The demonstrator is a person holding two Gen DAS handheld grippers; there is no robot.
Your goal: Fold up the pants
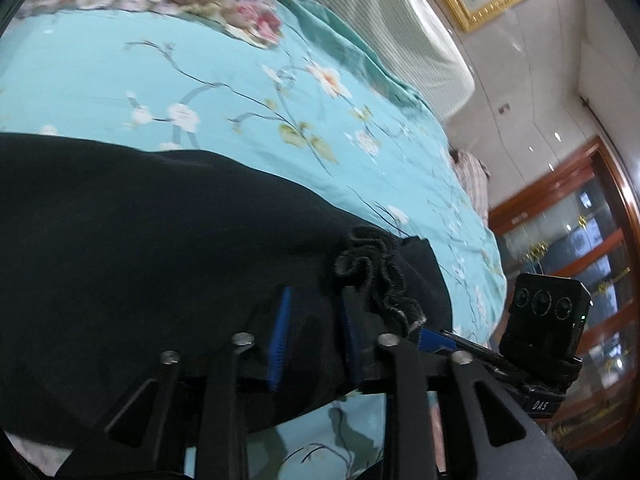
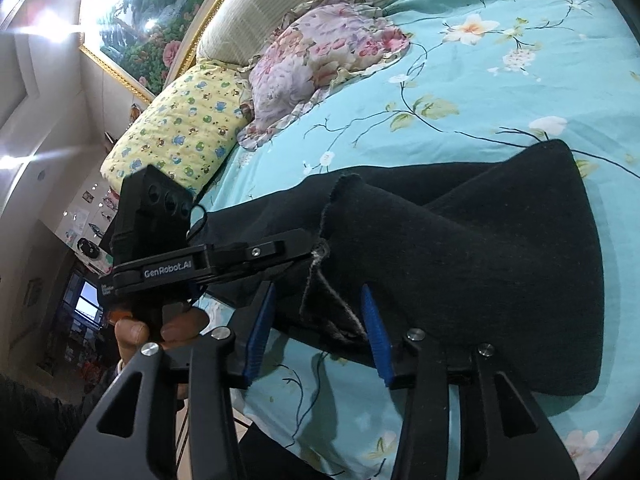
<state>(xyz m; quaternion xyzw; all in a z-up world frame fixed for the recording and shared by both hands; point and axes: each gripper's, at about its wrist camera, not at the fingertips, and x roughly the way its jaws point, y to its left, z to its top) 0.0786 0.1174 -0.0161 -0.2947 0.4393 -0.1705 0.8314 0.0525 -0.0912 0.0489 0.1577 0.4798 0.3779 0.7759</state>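
Left gripper (image 1: 316, 320) parted, blue pads (image 1: 280, 340) not pressing, black pants (image 1: 140, 240) cloth lying between. Right gripper (image 2: 318, 320) also parted over a frayed hem, cloth loose between. Pants folded on the near side of the turquoise flowered bedsheet (image 2: 460, 88); pillows (image 2: 184, 120) far left.

pants (image 2: 500, 264): black | bedsheet (image 2: 460, 92): turquoise, white blossoms | pillow (image 2: 180, 128): yellow, cartoon print | gripper pads (image 2: 376, 332): blue

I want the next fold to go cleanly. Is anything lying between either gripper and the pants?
Nothing visible. The black pants lie directly between the open blue pads of the right gripper and of the left gripper.
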